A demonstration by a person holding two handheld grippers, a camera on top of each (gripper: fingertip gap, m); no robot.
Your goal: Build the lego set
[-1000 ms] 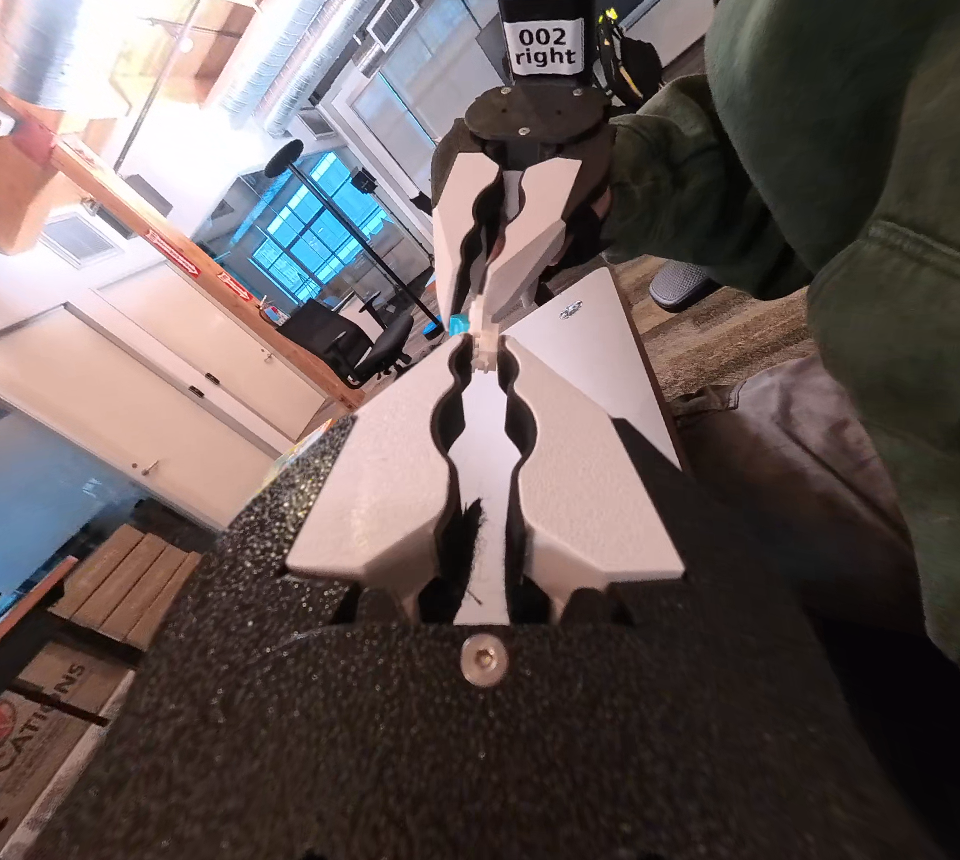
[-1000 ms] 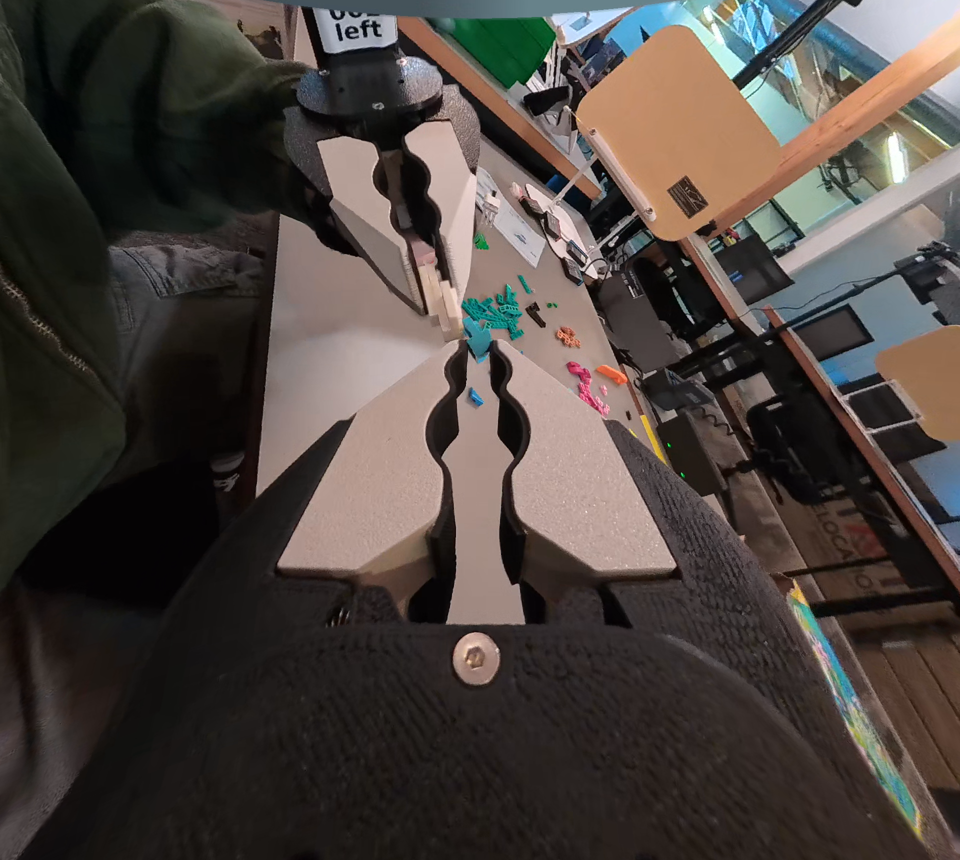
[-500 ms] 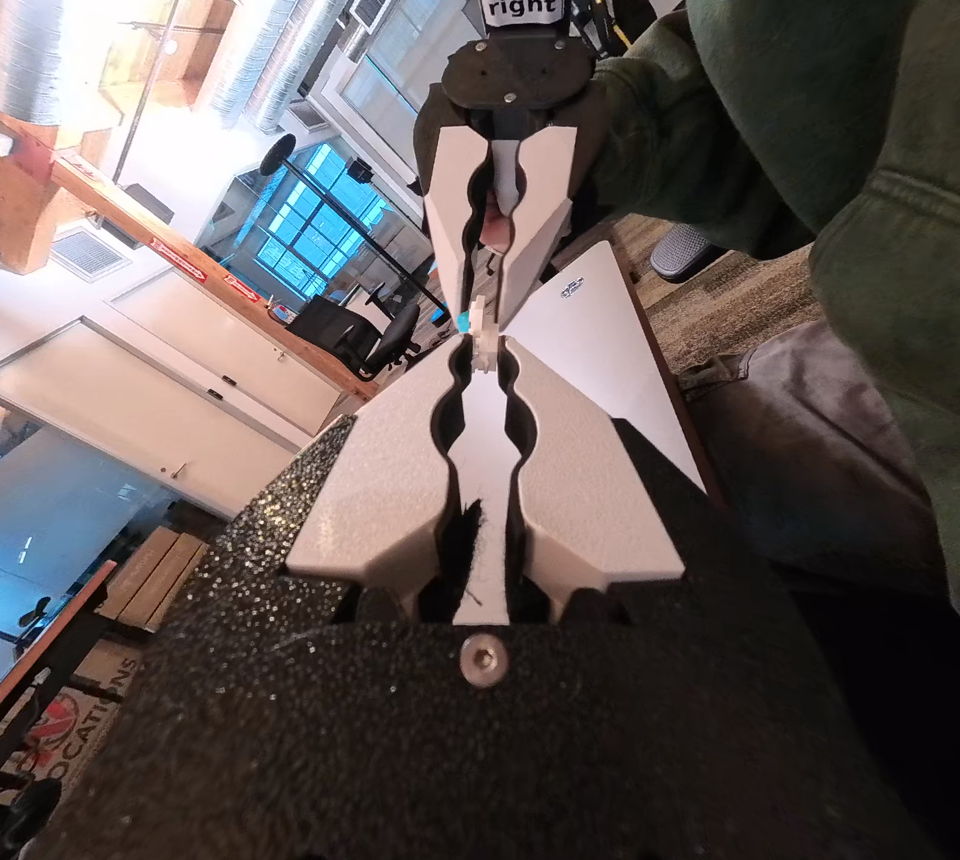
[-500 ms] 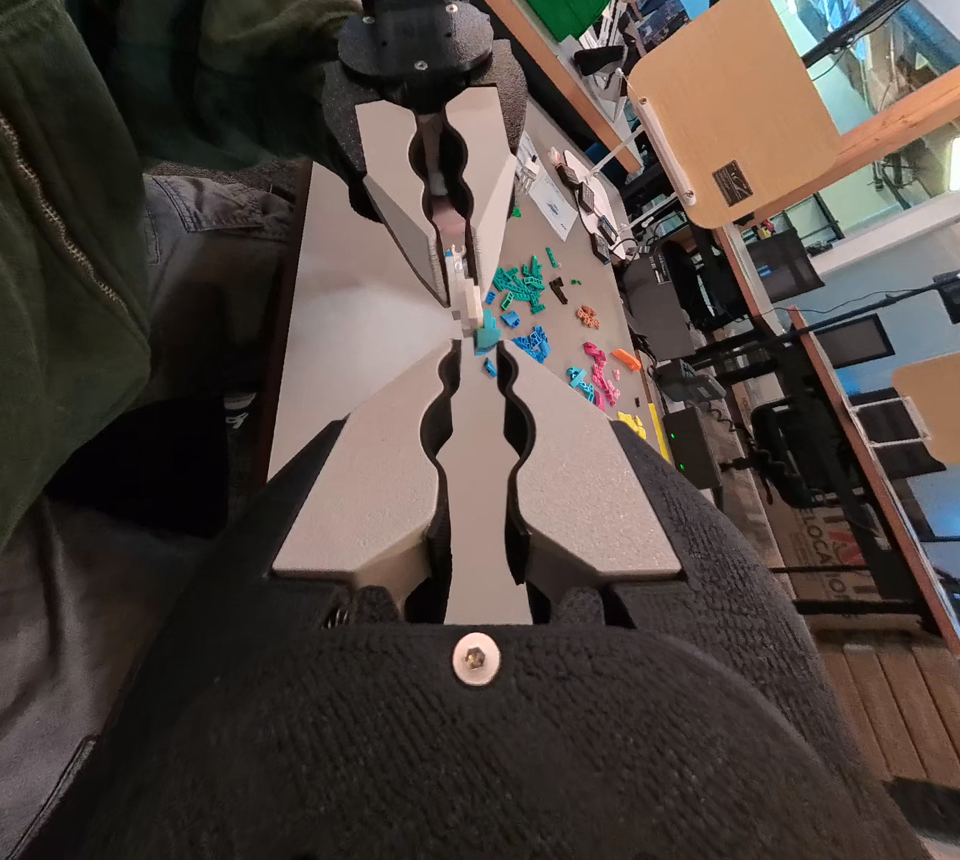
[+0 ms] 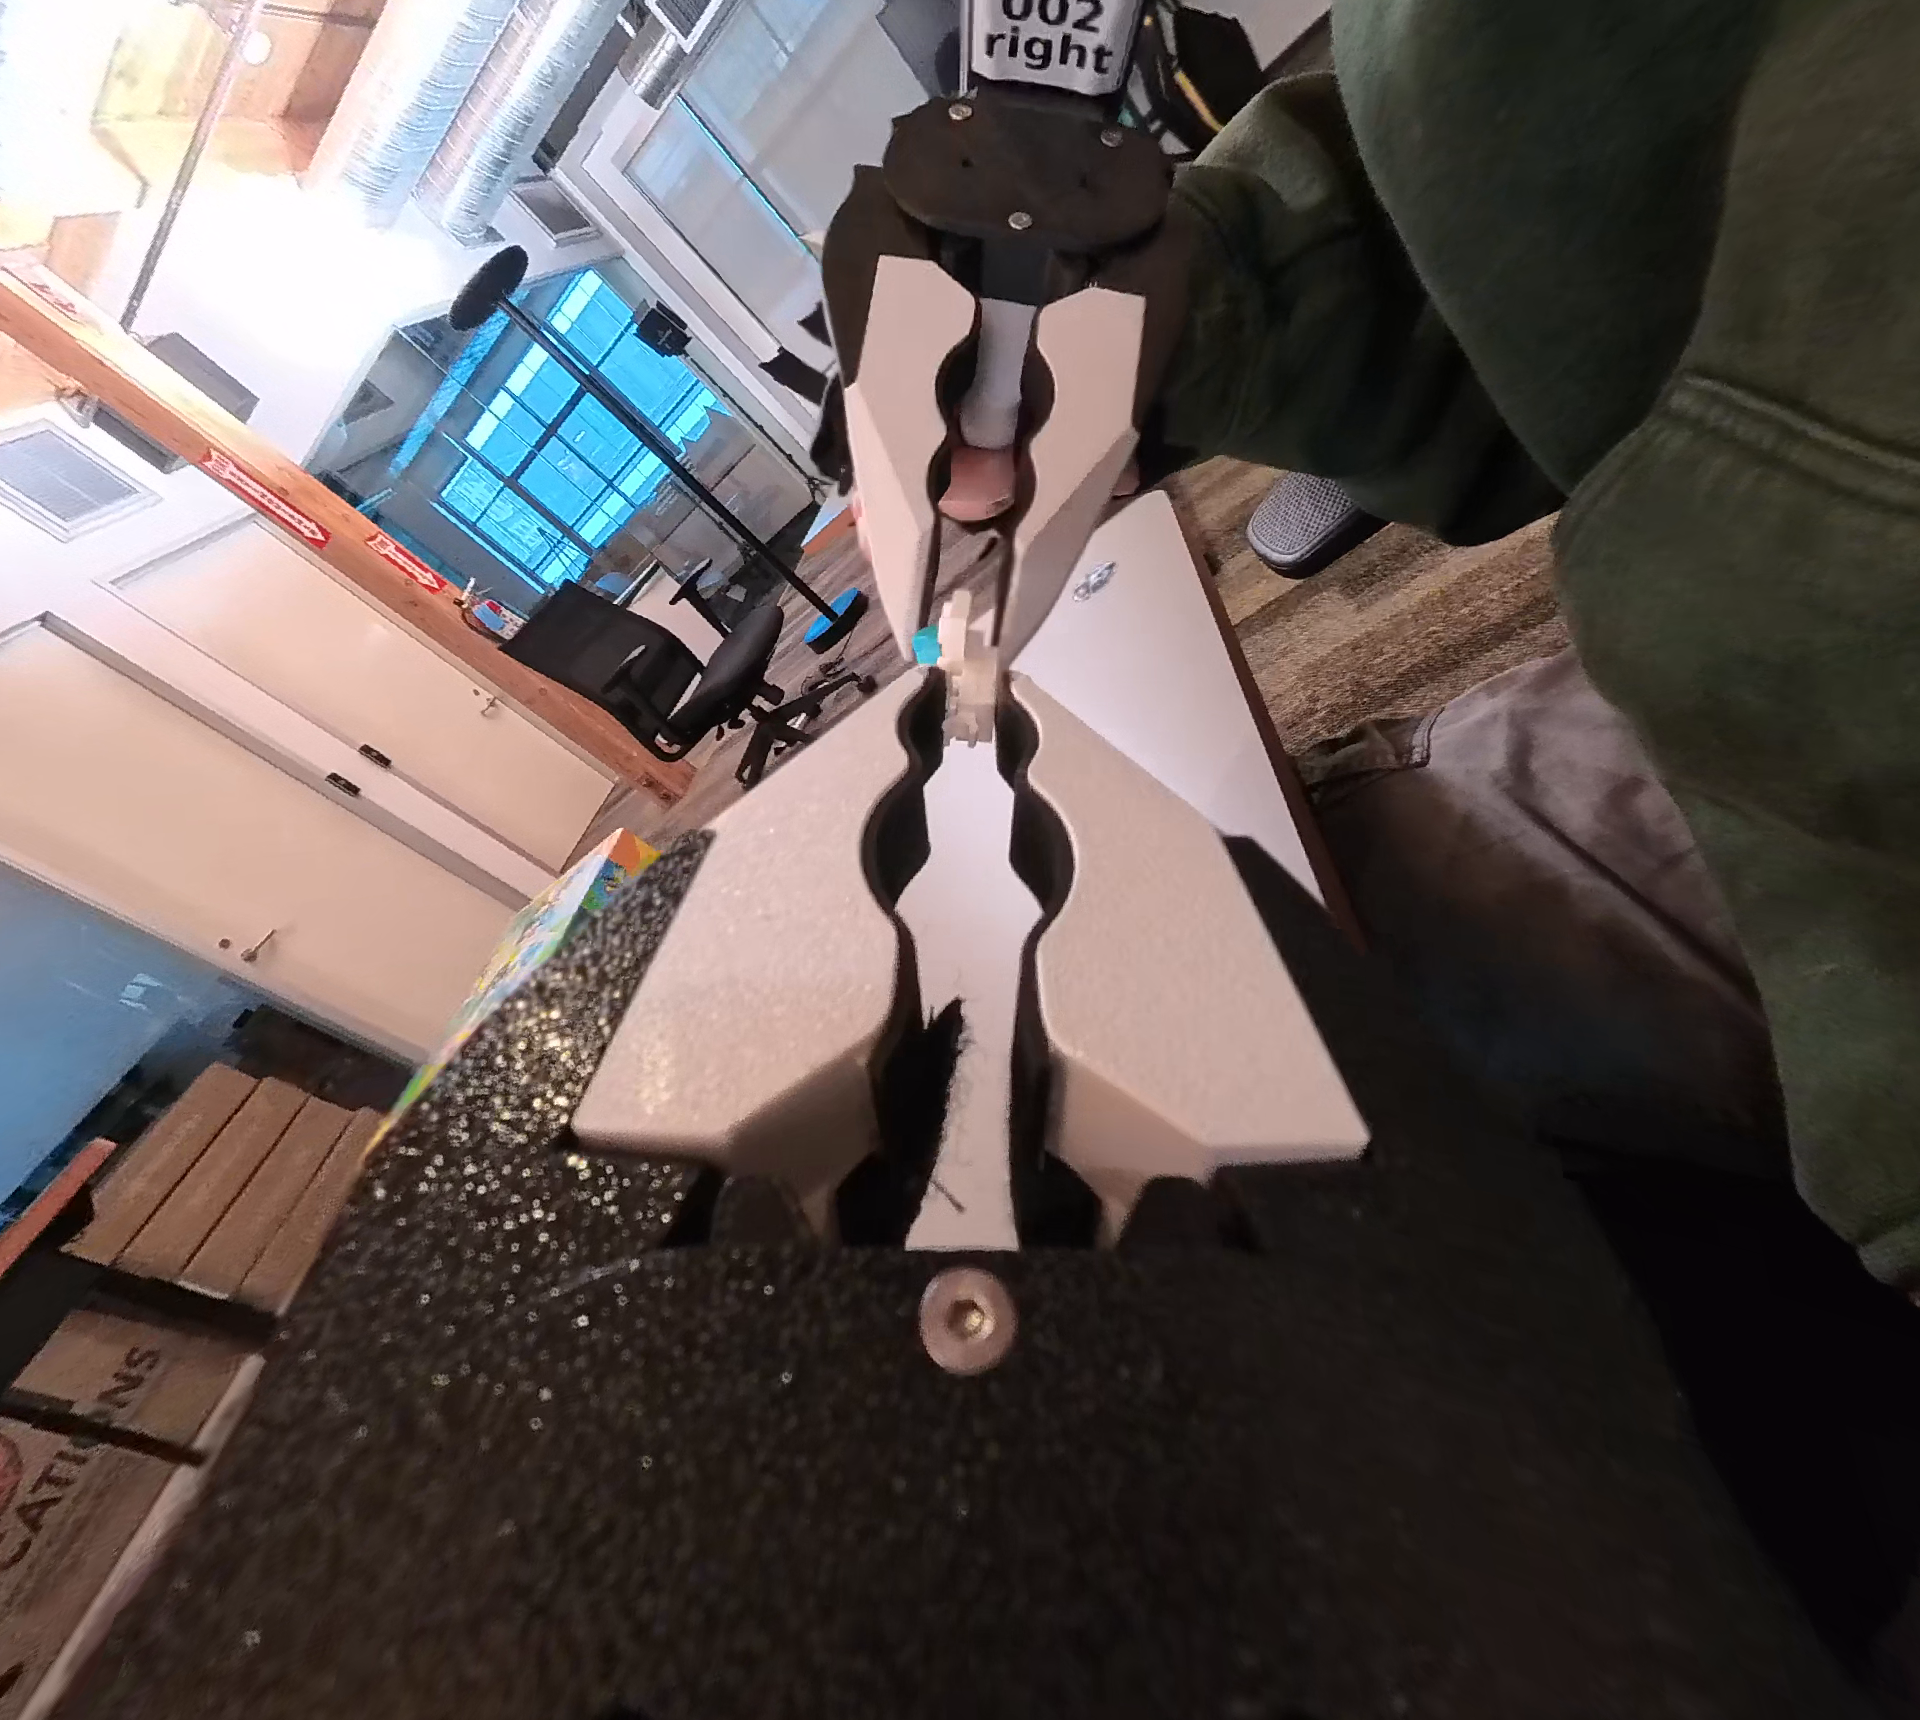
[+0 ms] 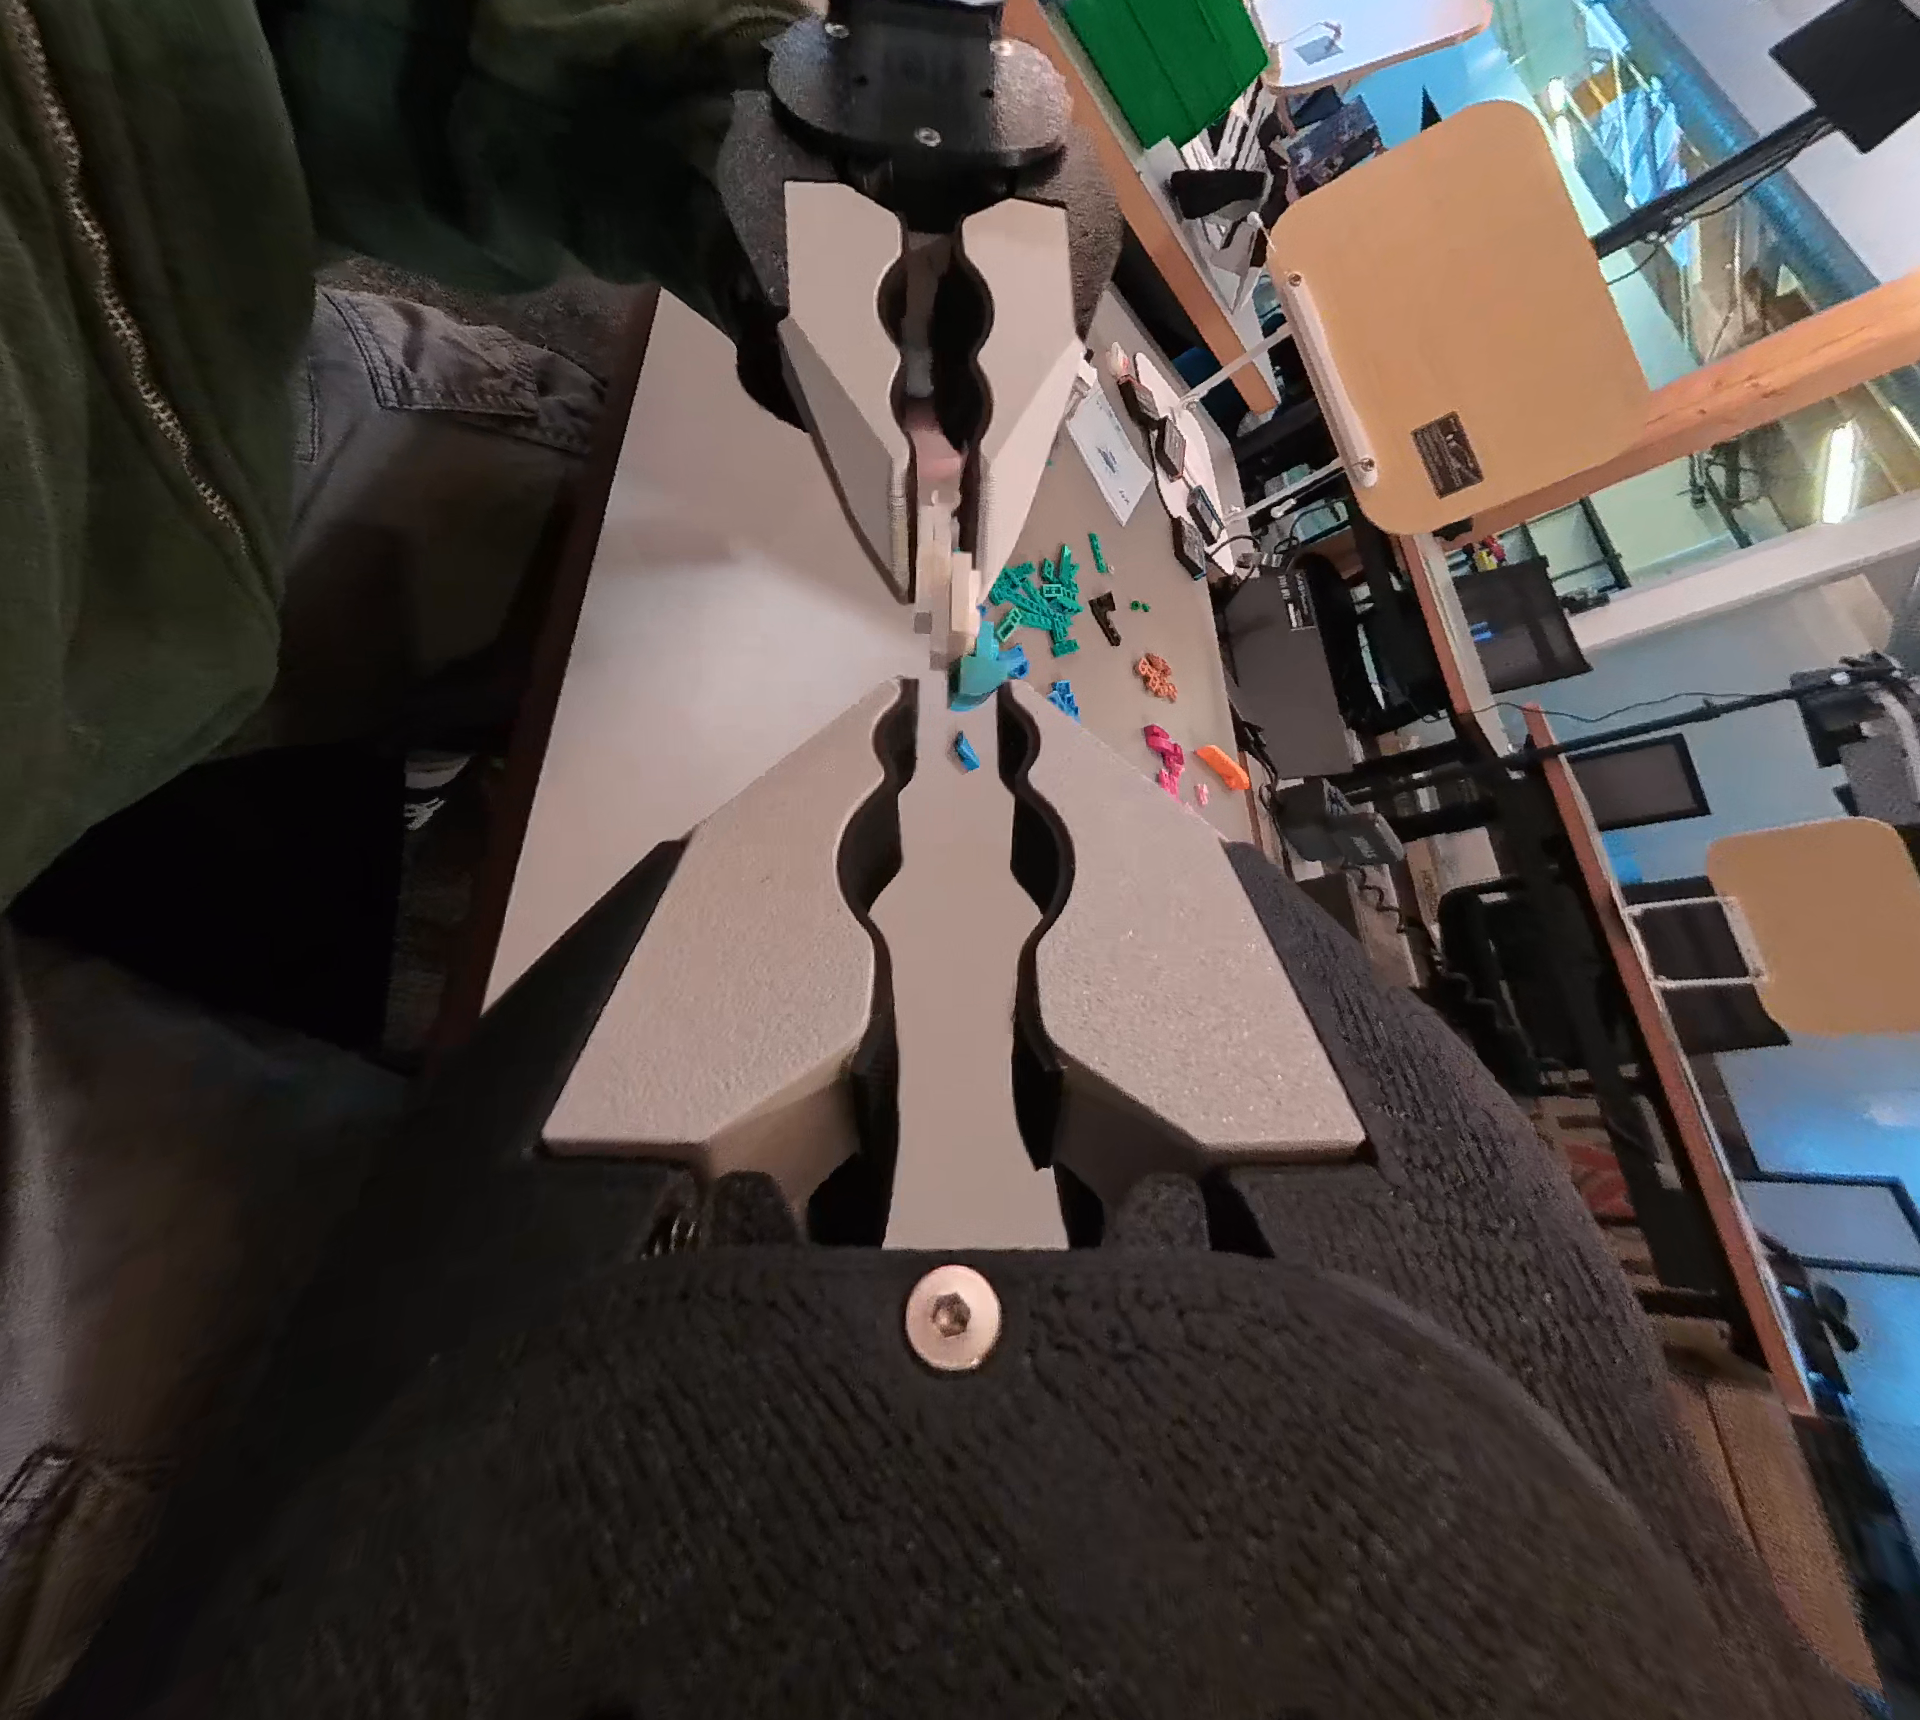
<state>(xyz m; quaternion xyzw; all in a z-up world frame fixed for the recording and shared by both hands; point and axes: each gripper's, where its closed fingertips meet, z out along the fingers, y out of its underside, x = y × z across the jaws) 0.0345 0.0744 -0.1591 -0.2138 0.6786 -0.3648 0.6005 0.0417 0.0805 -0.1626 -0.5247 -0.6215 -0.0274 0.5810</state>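
Meeting tip to tip above the pale grey surface (image 6: 717, 631), the two claws face each other head-on. The left claw (image 5: 961, 683) is clenched on a small white lego assembly (image 5: 964, 671), which sticks out past its tips toward 12 o'clock in the left wrist view. From the right wrist view that same left claw (image 6: 940, 600) comes in from 12 o'clock, and the white lego assembly (image 6: 948, 600) juts from its tips with a stepped outline.

The right claw (image 6: 948, 702) has its fingers drawn close around a teal curved lego piece (image 6: 979, 678), though the view does not settle whether both fingers press on it; the piece touches the lower end of the white assembly. In the left wrist view the right claw (image 5: 956, 631) descends from 12 o'clock, and only a sliver of the teal lego piece (image 5: 923, 644) shows, at the 9 o'clock side of the white one.

Beyond the tips, loose bricks lie scattered on the surface: a heap of green lego pieces (image 6: 1044, 605) at 1 o'clock of the teal piece, a few blue lego pieces (image 6: 1065, 699) at 3 o'clock, and pink lego pieces (image 6: 1166, 751) with an orange lego piece (image 6: 1221, 766) farther out toward 4 o'clock. A dark green sleeve (image 6: 499, 39) reaches down to the left claw's handle.
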